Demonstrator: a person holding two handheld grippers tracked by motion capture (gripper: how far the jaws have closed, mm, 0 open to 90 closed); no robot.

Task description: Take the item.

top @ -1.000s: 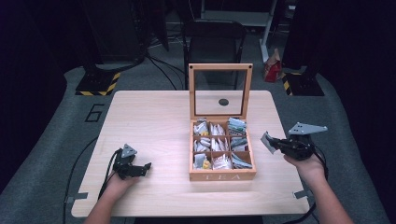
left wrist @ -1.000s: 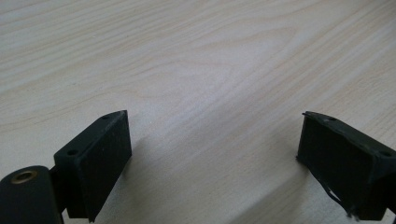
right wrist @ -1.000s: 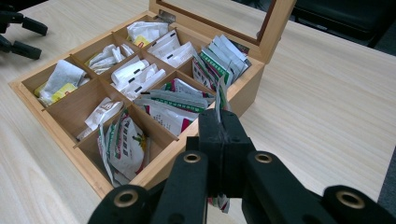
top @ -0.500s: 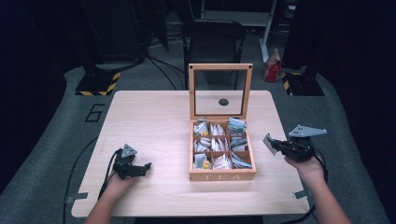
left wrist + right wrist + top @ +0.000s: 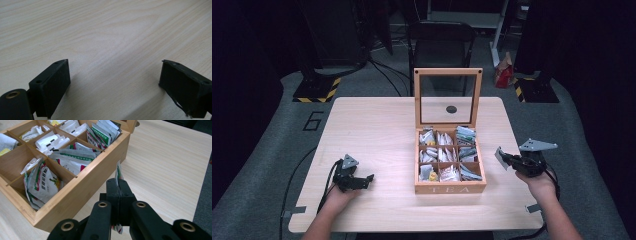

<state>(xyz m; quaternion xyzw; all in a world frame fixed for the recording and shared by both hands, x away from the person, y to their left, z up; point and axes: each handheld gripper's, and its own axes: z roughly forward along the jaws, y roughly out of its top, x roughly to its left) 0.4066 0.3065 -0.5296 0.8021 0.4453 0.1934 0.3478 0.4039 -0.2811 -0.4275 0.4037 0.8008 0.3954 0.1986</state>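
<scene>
The table (image 5: 377, 130) is evenly and brightly lit from above, while the floor and room beyond its far edge fall into deep dark. Shadows on it are soft and short. The high view is slightly soft and grainy, with no glare on the glass lid (image 5: 448, 95). In the left gripper view the wood grain is sharp at the top, but the near black jaws are blurred. The right gripper view is crisp on the packets (image 5: 75, 157), soft on the closest metal.

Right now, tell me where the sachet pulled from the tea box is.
The sachet is pinched edge-on in the right tongs, just outside the tea box's right wall, over the table. In the high view it sits right of the box.
</scene>
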